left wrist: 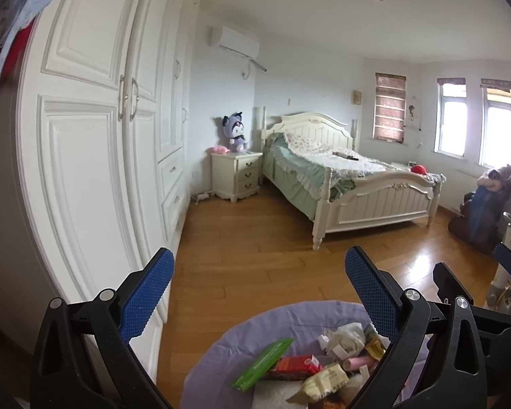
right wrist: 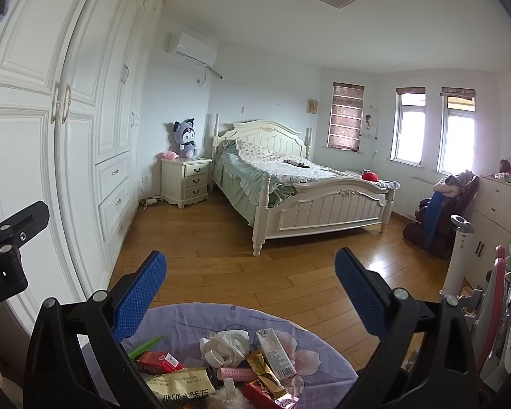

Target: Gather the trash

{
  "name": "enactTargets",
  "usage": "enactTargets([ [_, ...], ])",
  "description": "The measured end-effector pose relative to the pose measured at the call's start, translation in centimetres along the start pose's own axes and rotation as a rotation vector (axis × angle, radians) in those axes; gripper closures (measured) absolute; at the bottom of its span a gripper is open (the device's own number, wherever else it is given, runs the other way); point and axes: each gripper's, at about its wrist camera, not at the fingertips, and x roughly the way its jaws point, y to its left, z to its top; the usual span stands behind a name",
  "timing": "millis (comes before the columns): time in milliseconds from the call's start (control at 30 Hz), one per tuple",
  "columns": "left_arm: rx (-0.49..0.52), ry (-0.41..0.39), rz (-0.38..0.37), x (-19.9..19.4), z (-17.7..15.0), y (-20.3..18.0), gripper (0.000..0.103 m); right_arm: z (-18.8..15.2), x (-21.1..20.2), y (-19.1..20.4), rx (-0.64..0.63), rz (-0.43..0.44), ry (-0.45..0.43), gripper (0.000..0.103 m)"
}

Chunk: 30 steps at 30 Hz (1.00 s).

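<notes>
A pile of trash lies on a round table with a lilac cloth [left wrist: 221, 351] [right wrist: 316, 344] below both grippers. In it are a green packet [left wrist: 262, 363], a red box [left wrist: 296, 368] [right wrist: 158, 361], crumpled white tissue [left wrist: 345, 335] [right wrist: 226, 342], a white carton [right wrist: 276, 352], a pink roll [right wrist: 236, 373] and a yellow wrapper [left wrist: 325, 380] [right wrist: 180, 385]. My left gripper [left wrist: 257, 293] is open and empty above the table's far edge. My right gripper [right wrist: 250, 291] is open and empty above the same pile. The left gripper's body shows at the left edge of the right wrist view [right wrist: 6, 252].
A white wardrobe [left wrist: 95, 143] runs along the left. A bed [left wrist: 351, 184], a nightstand [left wrist: 236, 177] with a plush toy [left wrist: 236, 133], a massage chair [right wrist: 439, 211] and a white dresser [right wrist: 500, 204] stand around the wood floor [left wrist: 255, 252].
</notes>
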Motion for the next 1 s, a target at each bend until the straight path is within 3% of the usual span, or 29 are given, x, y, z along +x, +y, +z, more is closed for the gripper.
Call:
enactTargets([
  [467, 0.041, -0.026, 0.039, -0.26, -0.26, -0.59, 0.004, 0.21, -0.12, -0.08, 0.004, -0.001, -0.006, 0.005],
  [1000, 0.045, -0.023, 0.029, -0.03, -0.52, -0.3, 0.004, 0.09, 0.01, -0.04, 0.009, 0.001, -0.002, 0.005],
])
